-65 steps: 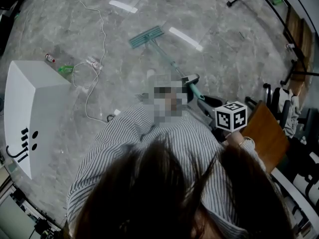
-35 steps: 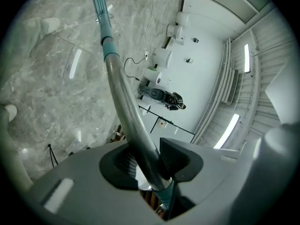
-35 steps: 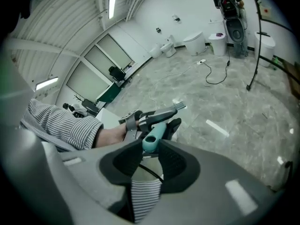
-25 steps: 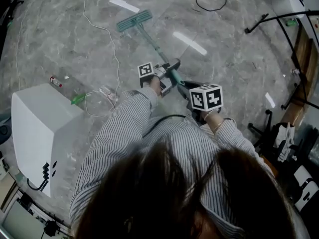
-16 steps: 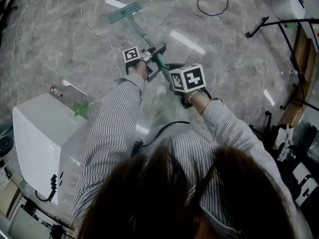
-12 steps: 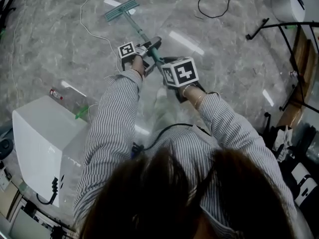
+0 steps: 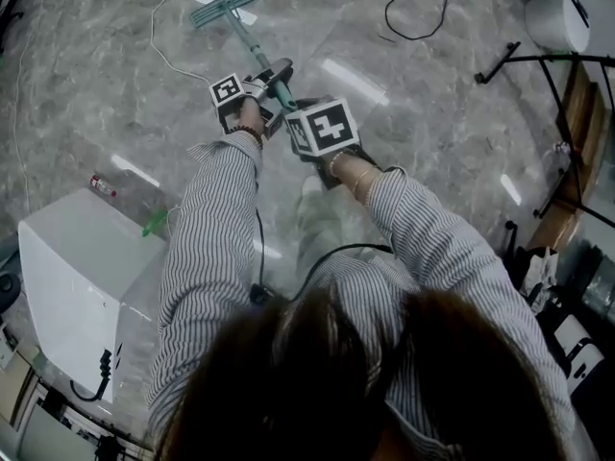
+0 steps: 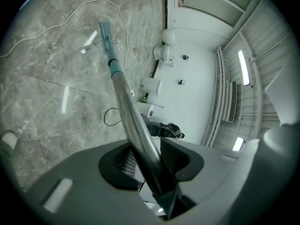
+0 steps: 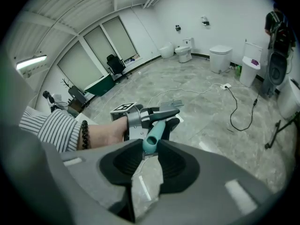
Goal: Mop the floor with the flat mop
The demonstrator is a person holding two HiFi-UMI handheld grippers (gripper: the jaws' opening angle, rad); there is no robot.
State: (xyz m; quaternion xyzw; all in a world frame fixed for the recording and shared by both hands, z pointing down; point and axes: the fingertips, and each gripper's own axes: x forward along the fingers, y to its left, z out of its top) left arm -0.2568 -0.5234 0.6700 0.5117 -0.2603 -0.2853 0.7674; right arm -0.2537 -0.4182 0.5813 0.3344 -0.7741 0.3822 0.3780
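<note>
In the head view, two arms in striped sleeves (image 7: 207, 257) reach forward over the grey stone floor (image 7: 452, 113). The left gripper (image 7: 276, 73) and the right gripper (image 7: 291, 104) sit close together on the flat mop (image 7: 252, 44), the left one further along its pole. The pole runs on ahead of both sets of jaws to the green mop head (image 7: 225, 5), which lies flat on the floor far in front. A white cable (image 7: 161, 41) curls on the floor just left of the mop head. A white box (image 7: 67, 277) stands well back from the jaws, on the left. In the left gripper view, the shiny pole (image 8: 123, 95) lies right between the jaws of the left gripper (image 8: 149, 159) and goes out past their tips, down to the mop head (image 8: 105, 31). These jaws have just been opening. They stand a little apart, one pad on each side of the pole, loose round it. In the right gripper view, the right gripper (image 9: 150, 150) has its jaws clamped on the blue-green top end of the pole (image 9: 152, 136), right at their tips. Just past those tips the left gripper (image 9: 154, 114) sits round the pole, with the person's hand (image 9: 105, 132) behind it. The mop head (image 9: 174, 103) shows small on the floor beyond.
</note>
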